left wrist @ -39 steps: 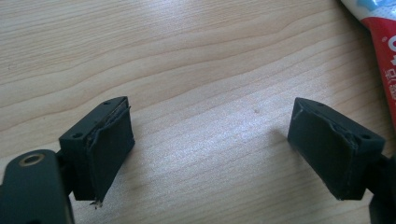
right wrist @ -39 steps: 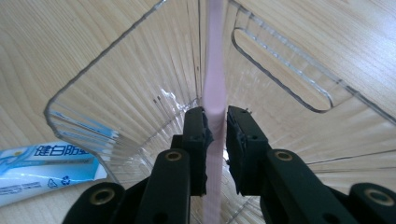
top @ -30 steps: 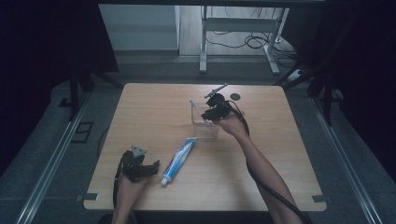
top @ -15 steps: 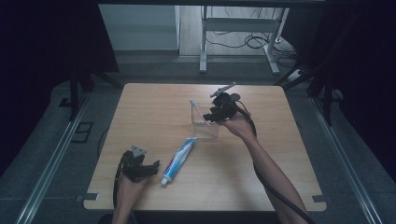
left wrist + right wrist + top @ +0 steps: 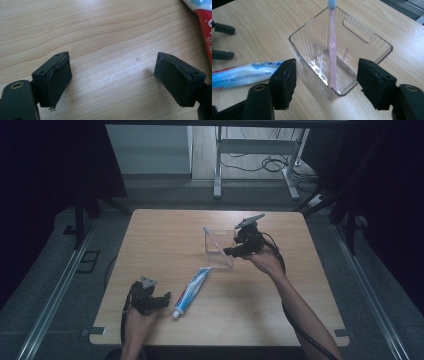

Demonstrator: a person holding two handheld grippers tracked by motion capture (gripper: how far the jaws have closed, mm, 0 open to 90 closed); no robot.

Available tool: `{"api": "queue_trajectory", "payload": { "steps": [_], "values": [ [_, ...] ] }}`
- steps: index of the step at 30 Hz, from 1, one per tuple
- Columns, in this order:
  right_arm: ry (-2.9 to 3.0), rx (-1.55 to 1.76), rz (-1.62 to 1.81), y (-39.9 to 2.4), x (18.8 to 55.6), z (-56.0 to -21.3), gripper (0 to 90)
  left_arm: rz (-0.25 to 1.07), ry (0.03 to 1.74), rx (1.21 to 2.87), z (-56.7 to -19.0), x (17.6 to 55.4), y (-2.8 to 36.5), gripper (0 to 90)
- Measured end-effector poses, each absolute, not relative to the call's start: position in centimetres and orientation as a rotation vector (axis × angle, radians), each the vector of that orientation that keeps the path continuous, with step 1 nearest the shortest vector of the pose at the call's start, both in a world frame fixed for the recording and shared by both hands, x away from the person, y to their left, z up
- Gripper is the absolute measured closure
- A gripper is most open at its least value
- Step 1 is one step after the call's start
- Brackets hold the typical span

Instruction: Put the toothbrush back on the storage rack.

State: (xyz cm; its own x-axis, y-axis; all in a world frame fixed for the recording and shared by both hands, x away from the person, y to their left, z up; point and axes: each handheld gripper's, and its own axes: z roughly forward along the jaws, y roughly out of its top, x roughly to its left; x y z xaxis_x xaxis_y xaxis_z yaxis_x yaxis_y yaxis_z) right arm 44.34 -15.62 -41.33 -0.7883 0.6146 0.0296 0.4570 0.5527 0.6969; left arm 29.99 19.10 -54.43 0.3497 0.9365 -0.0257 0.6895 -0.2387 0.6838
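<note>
In the right gripper view, open right tongs (image 5: 327, 82) frame a toothbrush (image 5: 332, 50); left tongs (image 5: 112, 77) gape.

A pale wooden table (image 5: 165, 240) stands on grey floor (image 5: 55, 285), dark curtains (image 5: 50, 165) either side.

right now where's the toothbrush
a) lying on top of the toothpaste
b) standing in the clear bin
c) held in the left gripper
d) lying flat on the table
b: the pink toothbrush stands inside the clear bin, its handle end on the bin floor and its head above the rim, with nothing gripping it.
</note>
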Motion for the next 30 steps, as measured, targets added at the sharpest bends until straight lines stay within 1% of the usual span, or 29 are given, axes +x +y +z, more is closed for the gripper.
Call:
{"api": "queue_trajectory", "payload": {
  "steps": [13,19,23,30],
  "values": [
    [2.557,0.868,1.038,-16.9,41.9,-41.5,14.9,0.528,1.411,2.011,-54.4,30.0,19.1,14.1],
    [2.56,0.861,1.034,-17.7,40.8,-41.9,12.3,0.529,1.41,2.012,-54.4,30.0,19.1,14.0],
    [2.56,0.867,1.019,-18.2,40.4,-42.4,8.8,0.529,1.411,2.012,-54.4,30.0,19.1,14.0],
    [2.553,0.88,1.013,-19.2,39.5,-42.9,6.3,0.53,1.409,2.013,-54.4,30.0,19.1,14.0]
  ]
}}
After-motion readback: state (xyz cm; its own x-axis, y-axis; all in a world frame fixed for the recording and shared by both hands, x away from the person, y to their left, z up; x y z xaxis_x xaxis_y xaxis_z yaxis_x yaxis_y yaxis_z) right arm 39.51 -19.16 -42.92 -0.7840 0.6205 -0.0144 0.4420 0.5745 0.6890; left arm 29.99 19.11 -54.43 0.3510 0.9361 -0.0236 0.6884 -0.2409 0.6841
